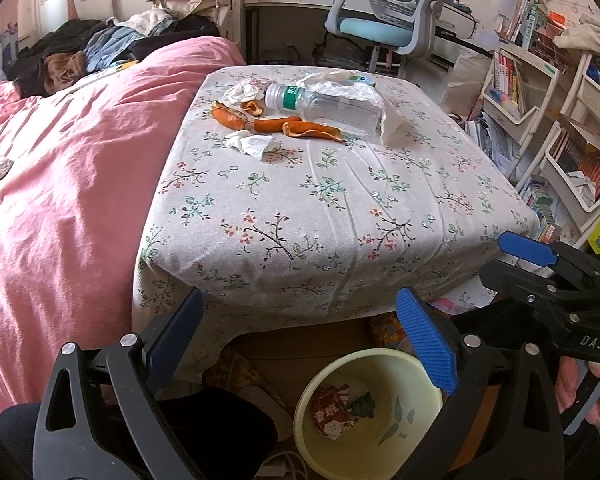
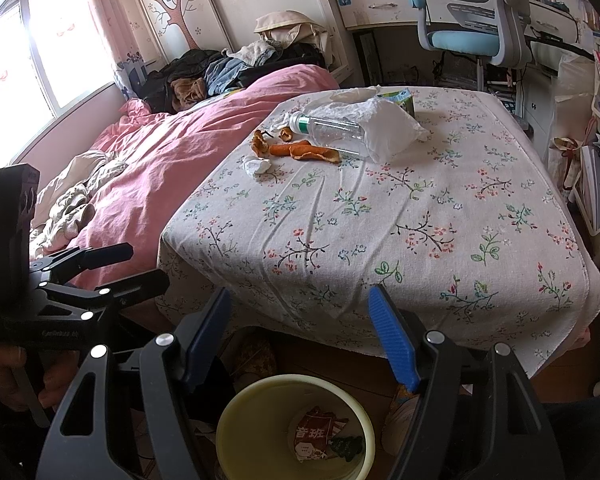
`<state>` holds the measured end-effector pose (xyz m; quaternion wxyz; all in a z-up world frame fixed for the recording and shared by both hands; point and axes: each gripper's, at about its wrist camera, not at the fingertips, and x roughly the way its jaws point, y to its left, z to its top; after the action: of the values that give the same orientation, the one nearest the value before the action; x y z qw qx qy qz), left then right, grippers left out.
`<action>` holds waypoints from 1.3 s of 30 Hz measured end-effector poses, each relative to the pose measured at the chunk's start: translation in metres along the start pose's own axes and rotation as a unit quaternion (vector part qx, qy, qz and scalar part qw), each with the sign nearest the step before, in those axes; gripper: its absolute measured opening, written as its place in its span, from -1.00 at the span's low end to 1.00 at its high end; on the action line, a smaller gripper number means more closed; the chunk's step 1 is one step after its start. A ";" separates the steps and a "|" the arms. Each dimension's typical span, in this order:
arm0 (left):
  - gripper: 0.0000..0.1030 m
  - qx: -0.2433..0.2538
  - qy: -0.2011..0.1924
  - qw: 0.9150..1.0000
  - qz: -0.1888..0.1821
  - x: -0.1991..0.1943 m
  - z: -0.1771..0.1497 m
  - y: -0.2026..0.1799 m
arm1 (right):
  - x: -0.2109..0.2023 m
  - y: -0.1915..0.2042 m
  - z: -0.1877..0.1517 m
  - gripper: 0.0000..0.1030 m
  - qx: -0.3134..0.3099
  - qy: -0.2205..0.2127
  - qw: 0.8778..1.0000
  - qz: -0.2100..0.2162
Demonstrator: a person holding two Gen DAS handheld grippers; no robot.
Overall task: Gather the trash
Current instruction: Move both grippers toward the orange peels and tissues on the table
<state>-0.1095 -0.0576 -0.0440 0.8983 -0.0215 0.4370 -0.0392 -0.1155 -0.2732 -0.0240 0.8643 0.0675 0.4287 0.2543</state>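
Note:
Trash lies at the far end of the floral bed sheet [image 1: 320, 208]: a clear plastic bottle [image 1: 324, 110] with a green label, orange peels [image 1: 296, 126], crumpled tissues [image 1: 252, 144] and a white plastic bag [image 1: 356, 88]. The same bottle [image 2: 328, 128], peels [image 2: 300, 150], tissue [image 2: 258, 166] and bag [image 2: 384, 124] show in the right wrist view. A pale yellow bin [image 1: 368, 412] [image 2: 296, 428] stands on the floor below the bed's near edge, with a red wrapper inside. My left gripper [image 1: 300, 344] and right gripper [image 2: 300, 336] are both open and empty, above the bin.
A pink duvet [image 1: 68, 184] covers the left of the bed, with clothes piled at its head. A blue-grey desk chair [image 1: 384, 12] and desk stand behind. Book shelves [image 1: 540, 128] crowd the right side. A green carton [image 2: 402, 100] sits behind the bag.

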 end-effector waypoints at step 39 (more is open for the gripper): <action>0.82 -0.111 0.067 0.991 0.040 0.157 0.145 0.068 | 0.178 0.002 0.145 0.03 -0.182 0.105 0.978 -0.015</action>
<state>0.1047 -0.0034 -0.0828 0.8597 -0.1011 0.4987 0.0443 0.0858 -0.1683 -0.0593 0.8160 -0.1241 0.4645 0.3208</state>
